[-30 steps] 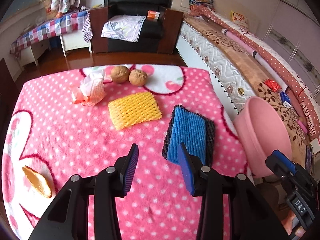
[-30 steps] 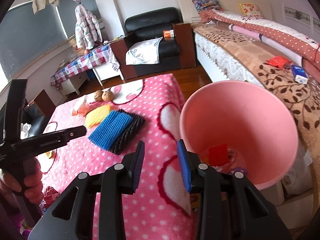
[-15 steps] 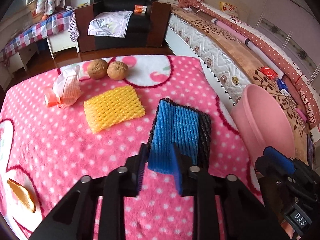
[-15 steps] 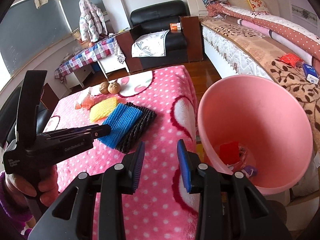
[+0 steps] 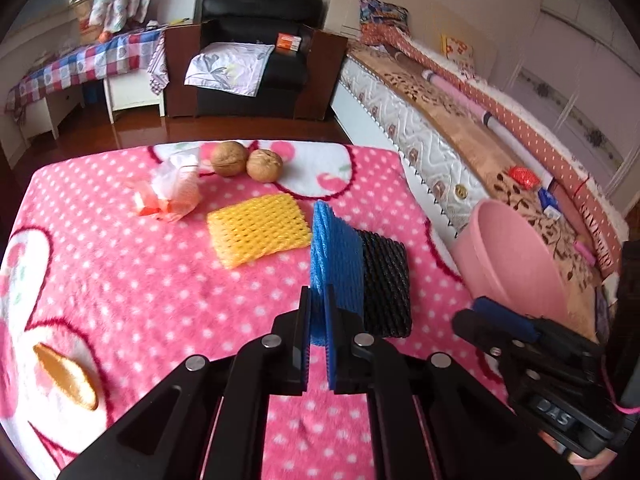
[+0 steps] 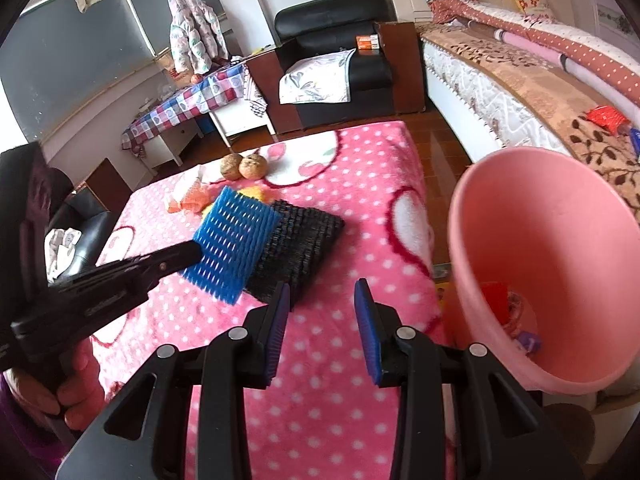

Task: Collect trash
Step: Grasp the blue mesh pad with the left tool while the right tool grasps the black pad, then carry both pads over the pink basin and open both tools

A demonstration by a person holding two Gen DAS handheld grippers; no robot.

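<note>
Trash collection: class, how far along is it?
Done: some scraps already lie in the pink bin. In hand: the left gripper is shut on the blue net, its far end raised. Left: black net, yellow net, wrapper, peel.

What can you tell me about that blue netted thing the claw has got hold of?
The blue foam net is a soft, ribbed mesh sleeve, the kind wrapped round fruit. The left claw is shut on its near edge, so it stands tilted up off the pink dotted blanket. Its lower side still leans against a black foam net lying flat beside it.
</note>
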